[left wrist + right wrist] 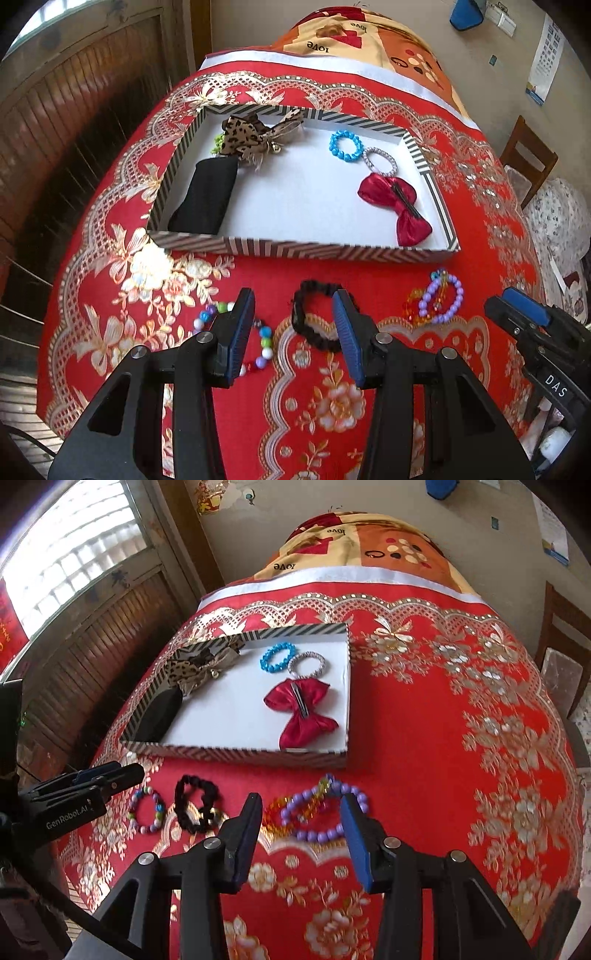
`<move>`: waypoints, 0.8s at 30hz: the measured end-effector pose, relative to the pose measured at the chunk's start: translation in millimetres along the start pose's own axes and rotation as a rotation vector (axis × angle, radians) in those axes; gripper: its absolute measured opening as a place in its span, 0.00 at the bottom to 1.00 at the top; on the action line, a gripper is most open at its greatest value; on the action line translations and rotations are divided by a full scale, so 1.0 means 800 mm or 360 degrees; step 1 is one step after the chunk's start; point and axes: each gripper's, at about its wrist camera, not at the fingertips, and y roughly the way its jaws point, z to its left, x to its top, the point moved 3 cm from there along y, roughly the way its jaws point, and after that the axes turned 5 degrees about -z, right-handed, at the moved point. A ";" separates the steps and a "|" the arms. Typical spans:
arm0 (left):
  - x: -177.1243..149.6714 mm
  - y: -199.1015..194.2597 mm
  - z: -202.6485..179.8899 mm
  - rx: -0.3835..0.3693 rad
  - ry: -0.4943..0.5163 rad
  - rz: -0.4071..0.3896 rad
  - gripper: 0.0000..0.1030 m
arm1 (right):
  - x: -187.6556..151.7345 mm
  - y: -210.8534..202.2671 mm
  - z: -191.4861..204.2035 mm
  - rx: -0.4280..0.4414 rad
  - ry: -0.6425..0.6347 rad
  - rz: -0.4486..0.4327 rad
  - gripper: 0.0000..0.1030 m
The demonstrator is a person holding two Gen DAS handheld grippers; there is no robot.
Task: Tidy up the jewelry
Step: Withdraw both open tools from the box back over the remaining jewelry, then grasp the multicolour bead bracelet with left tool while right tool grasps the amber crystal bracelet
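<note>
A striped box with a white floor holds a red bow, a blue bead bracelet, a silver ring bracelet, a leopard bow and a black pouch. In front of it on the red cloth lie a multicolour bead bracelet, a black scrunchie and a purple bead bracelet with an orange one. My left gripper is open over the scrunchie. My right gripper is open over the purple bracelet.
The table carries a red and gold floral cloth. A patterned blanket lies beyond its far edge. A wooden chair stands at the right. A wooden shutter wall runs along the left.
</note>
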 end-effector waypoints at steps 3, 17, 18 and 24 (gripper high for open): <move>-0.010 -0.004 -0.002 0.0001 0.0009 0.0004 0.42 | -0.012 -0.007 0.001 -0.0003 -0.0003 0.0008 0.41; -0.037 -0.019 0.034 -0.0011 -0.0089 0.0041 0.42 | -0.065 -0.016 -0.023 -0.0043 0.0044 0.0084 0.41; -0.039 -0.021 0.041 -0.0004 -0.0103 0.0043 0.42 | -0.067 -0.015 -0.025 -0.0048 0.0052 0.0088 0.41; -0.048 -0.018 0.085 0.0044 -0.0201 0.0084 0.42 | -0.063 -0.006 -0.034 0.0031 0.0127 0.0076 0.41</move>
